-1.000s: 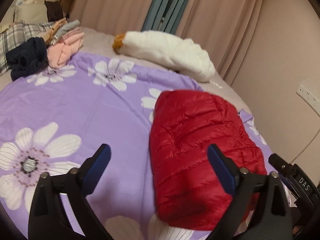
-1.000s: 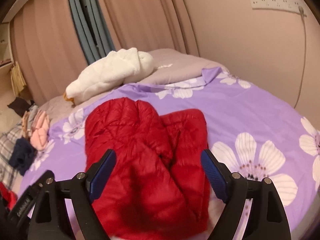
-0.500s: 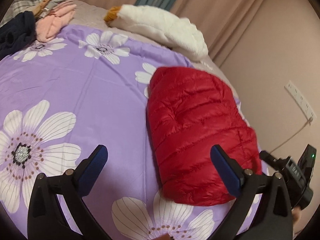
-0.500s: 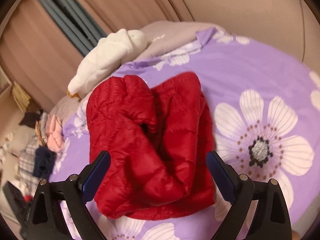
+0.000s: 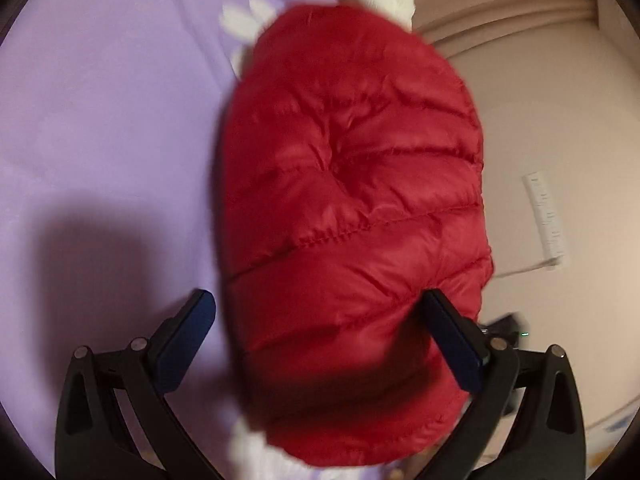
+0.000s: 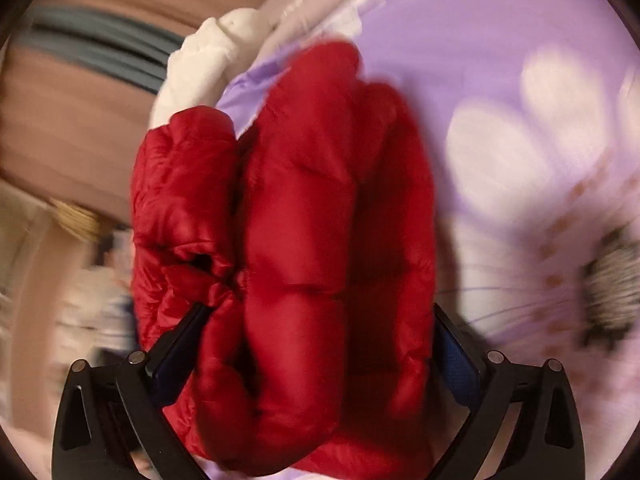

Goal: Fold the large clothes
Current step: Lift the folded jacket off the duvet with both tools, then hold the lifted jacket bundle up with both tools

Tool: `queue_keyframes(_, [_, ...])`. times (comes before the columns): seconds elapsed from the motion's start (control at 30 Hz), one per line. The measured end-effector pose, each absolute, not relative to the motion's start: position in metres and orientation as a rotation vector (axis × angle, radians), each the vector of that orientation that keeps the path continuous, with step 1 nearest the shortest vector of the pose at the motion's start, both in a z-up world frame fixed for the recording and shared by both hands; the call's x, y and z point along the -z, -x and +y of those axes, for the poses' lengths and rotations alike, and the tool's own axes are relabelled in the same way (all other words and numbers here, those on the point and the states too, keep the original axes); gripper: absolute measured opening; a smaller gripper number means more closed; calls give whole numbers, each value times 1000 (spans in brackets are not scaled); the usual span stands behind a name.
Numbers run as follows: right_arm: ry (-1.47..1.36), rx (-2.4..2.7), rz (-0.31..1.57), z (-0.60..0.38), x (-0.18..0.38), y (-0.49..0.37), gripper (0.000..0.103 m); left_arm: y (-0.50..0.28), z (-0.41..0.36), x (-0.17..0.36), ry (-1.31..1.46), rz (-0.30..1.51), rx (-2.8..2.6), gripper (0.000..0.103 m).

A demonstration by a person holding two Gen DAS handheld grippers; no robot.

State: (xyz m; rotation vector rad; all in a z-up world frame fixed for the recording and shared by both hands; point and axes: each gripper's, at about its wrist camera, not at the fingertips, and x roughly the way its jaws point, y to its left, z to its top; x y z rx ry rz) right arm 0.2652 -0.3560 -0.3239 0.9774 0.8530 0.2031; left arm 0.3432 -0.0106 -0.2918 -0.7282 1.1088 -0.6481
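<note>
A folded red puffer jacket (image 5: pixel 352 208) lies on the purple flowered bedsheet (image 5: pixel 100 120). My left gripper (image 5: pixel 320 332) is open and straddles the jacket's near end, its right finger pressing into the fabric. In the right wrist view the same jacket (image 6: pixel 296 240) fills the middle as a thick bundle of folds. My right gripper (image 6: pixel 320 344) is open, with the bundle between its wide-apart fingers and the left finger pushed into a crease. Both views are blurred by motion.
A white plush toy (image 6: pixel 204 56) lies beyond the jacket by the pink curtains (image 6: pixel 60 92). A beige wall with a power strip (image 5: pixel 546 216) runs along the bed's side. Piled clothes (image 6: pixel 100 280) blur at the left.
Both grippers have dropped down and forward onto the jacket, which now fills each view. The jacket sits between the fingers of each gripper; the jaws have stayed open.
</note>
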Motion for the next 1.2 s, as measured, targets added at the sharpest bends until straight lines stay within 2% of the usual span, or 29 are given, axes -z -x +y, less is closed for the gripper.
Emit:
queue_keyframes(0.1, [-982,-232,778,-357,329,-263,99,-350,-23,294,679,1078,676,103])
queue_keyframes(0.2, [-867,-217,755,-343,324,-265,88,-356,-34,294,666,1026,669,103])
queue_keyframes(0.27, [-848,-221,740,-338,325,-264,73,-363,-43,295,658,1018,668,100])
queue_keyframes(0.37, [-870,-226,723,-338,327,-261,58,-362,-53,288,620,1007,651,87])
queue_keyframes(0.43, [-860,-219,707,-335,323,-253,53,-350,-59,275,576,957,628,78])
queue_keyframes(0.7, [-843,-235,598,-319,280,-214,50,-304,-72,212,440,815,614,76])
queue_keyframes(0.97, [-683,-271,401,-298,186,-137,50,-228,-52,124,421,582,671,76])
queue_keyframes(1.2, [-661,-332,287,-275,135,-101,50,-162,-36,72,367,442,674,77])
